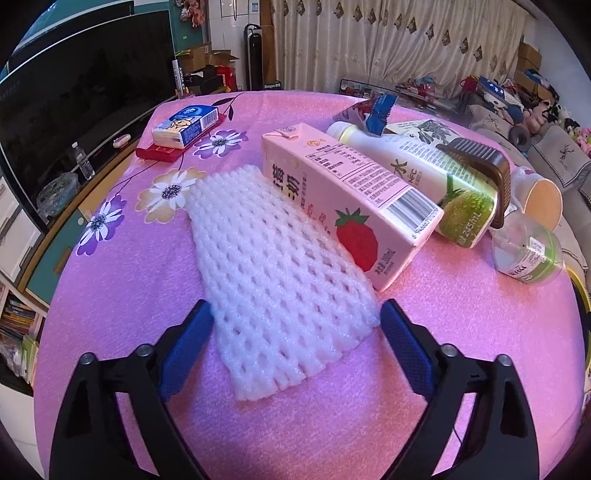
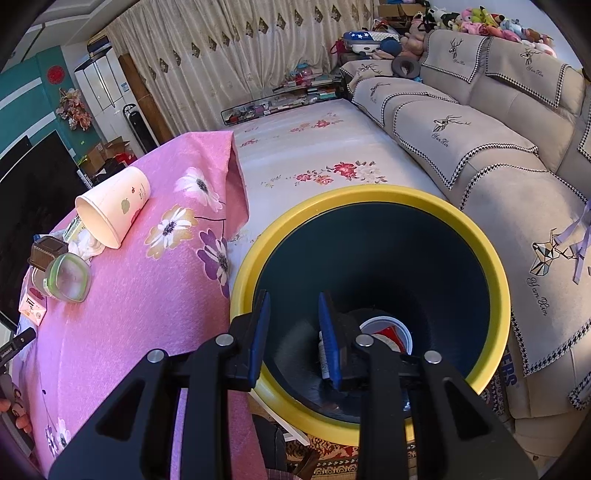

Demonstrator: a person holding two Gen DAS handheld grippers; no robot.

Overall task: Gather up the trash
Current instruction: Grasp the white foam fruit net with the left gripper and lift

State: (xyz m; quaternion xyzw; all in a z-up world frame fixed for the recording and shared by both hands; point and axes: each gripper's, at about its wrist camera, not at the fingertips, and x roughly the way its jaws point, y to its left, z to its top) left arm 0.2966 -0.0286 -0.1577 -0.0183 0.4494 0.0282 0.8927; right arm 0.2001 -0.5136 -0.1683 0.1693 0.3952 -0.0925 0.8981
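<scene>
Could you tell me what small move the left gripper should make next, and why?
Probably close the left gripper on the foam net. Its jaws stand open on either side of the net's near end, which lies flat on the pink tablecloth. The right gripper hangs open over the bin.

Pink floral cloth covers the table. Tissue pack sits on a red tray at far left. Behind: TV, curtains. Grey sofa w/ plush toys up top.
</scene>
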